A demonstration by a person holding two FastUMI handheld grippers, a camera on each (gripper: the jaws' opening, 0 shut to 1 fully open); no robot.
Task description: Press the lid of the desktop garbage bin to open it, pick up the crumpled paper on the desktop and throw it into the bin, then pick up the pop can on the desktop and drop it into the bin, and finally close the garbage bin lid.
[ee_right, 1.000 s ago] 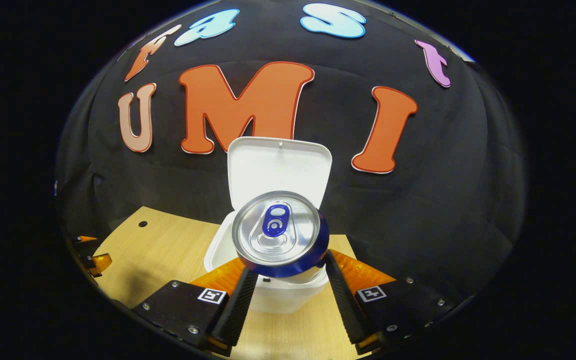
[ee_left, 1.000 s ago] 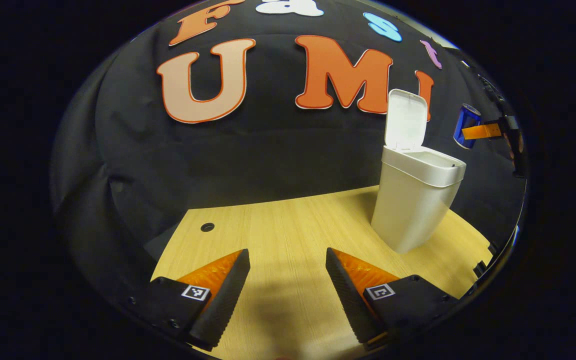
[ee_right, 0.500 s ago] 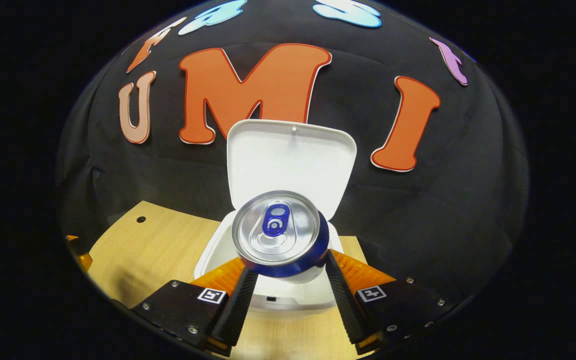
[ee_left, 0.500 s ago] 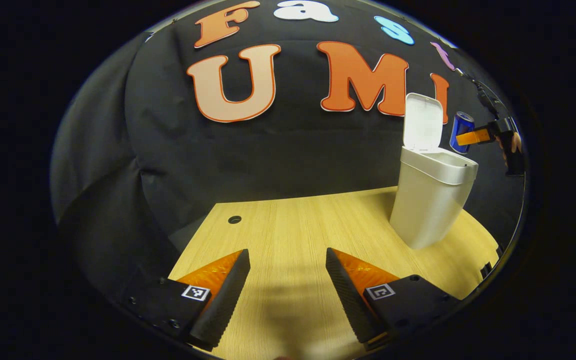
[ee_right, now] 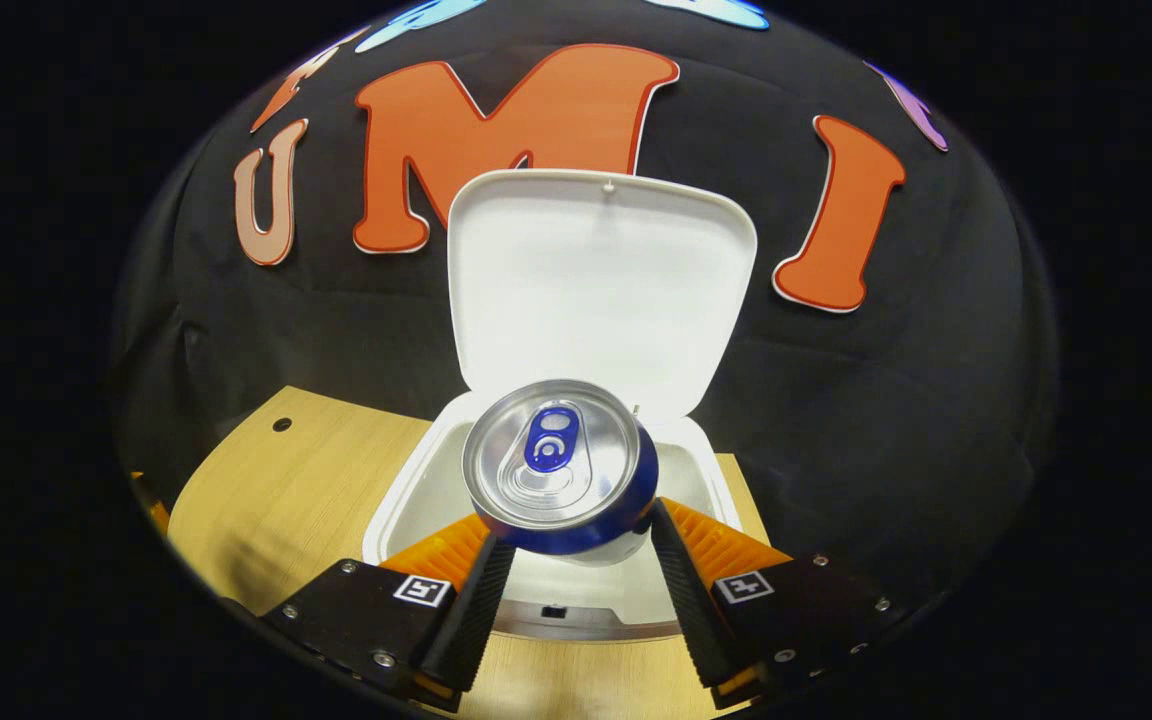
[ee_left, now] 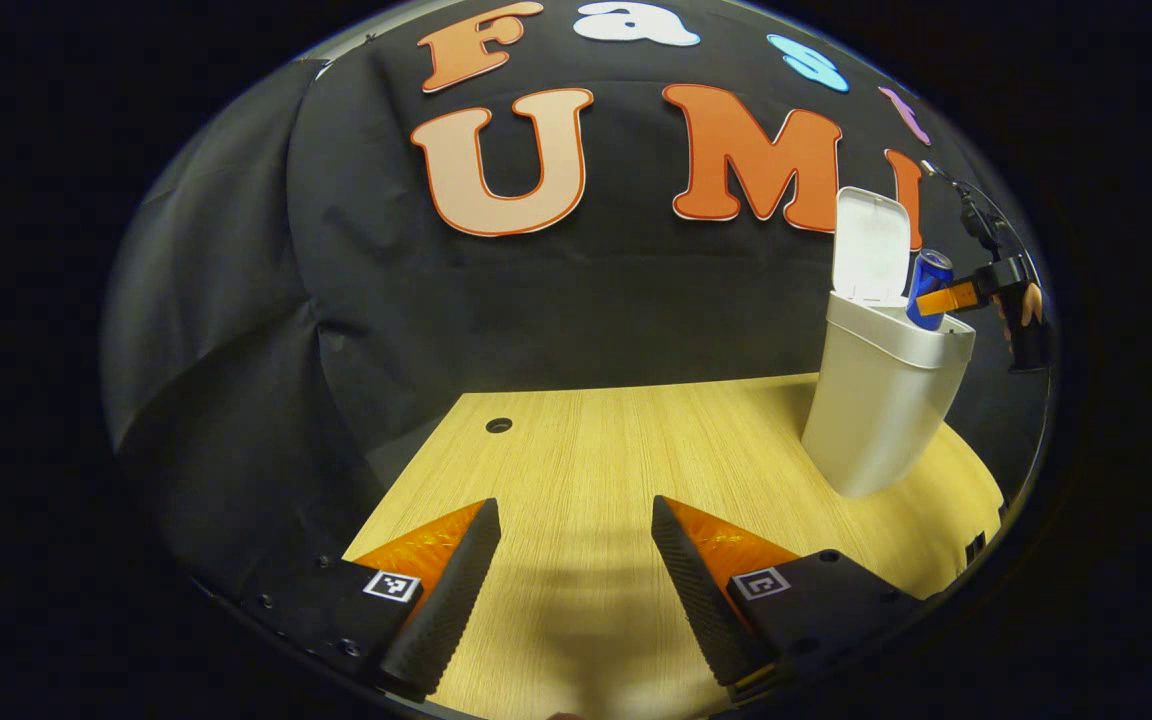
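While my right gripper [ee_right: 576, 560] has its fingers clamped on the pop can [ee_right: 561, 465] over the open bin [ee_right: 416, 505] at 12 o'clock, item reads light, thin-walled, slick: grip mid-body gently; left gripper [ee_left: 576, 580] gapes empty above table [ee_left: 636, 440].

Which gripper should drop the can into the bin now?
Right. The right gripper is shut on the pop can just over the open bin; the left gripper is open, apart from it over the table.

Light fell from overhead; the lid [ee_right: 601, 290] glared white, fisheye bending grew toward three and nine o'clock.
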